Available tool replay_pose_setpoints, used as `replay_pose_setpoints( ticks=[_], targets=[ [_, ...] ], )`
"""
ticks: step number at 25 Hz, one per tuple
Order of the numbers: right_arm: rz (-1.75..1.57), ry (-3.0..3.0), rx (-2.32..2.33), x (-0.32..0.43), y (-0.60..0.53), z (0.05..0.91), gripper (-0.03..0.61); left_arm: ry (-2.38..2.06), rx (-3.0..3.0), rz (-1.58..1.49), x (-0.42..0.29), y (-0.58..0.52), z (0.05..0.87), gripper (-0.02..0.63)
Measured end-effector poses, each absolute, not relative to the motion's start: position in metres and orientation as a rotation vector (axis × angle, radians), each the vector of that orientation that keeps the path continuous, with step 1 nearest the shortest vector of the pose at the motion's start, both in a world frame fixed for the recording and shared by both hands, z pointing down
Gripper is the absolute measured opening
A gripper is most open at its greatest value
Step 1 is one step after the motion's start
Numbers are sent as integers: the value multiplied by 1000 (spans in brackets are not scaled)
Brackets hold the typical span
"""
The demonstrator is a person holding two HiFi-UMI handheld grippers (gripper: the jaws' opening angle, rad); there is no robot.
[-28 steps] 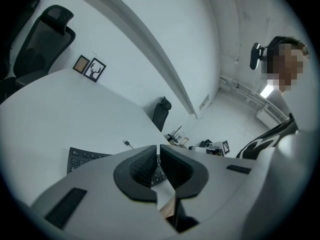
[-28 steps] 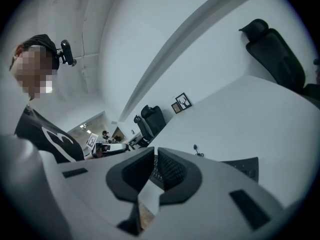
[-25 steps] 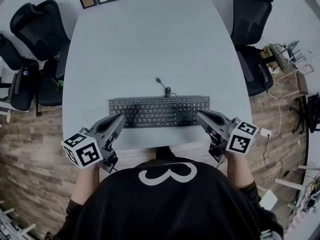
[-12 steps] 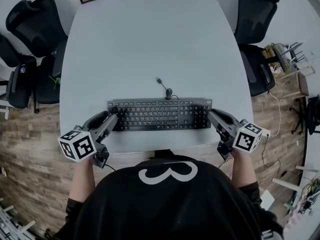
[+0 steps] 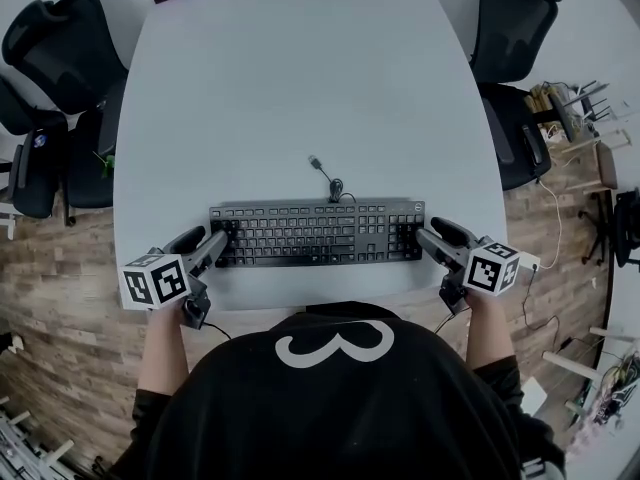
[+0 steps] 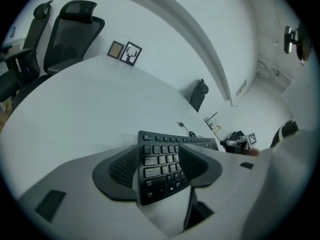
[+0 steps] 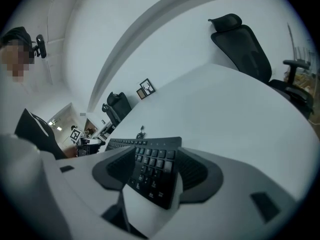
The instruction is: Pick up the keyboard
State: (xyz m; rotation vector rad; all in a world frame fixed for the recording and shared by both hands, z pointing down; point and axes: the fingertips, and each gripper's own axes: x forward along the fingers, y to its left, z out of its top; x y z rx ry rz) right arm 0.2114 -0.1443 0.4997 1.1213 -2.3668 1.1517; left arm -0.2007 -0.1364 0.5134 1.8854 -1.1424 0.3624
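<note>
While its cable [image 5: 325,172] seems unplugged, keyboard [image 5: 315,234] lies flat.

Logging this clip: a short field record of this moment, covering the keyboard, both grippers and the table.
object: keyboard, flat on the table, cable behind it
left gripper: jaws just opened, apart, keyboard's left end between them
right gripper: jaws just opened, apart, keyboard's right end between them
grip: none yet, keyboard not lifted
around table: black office chairs

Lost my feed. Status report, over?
Left gripper, right gripper: jaws just opened, a keyboard end between each, not clamped. Keyboard flat on table. Cable loose behind; nothing blocking.
</note>
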Motion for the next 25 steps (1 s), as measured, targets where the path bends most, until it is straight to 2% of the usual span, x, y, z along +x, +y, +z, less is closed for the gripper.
replay_pose_setpoints(
  ticks=[8,25],
  targets=[
    [1237,-2265,1060,211,-143,537,252,-1112,1830,396,-199,-138,538,253],
    [1291,-2213,1003,197,-143,550,249,-1036,1777,378,-192,-140,557,251]
  ],
)
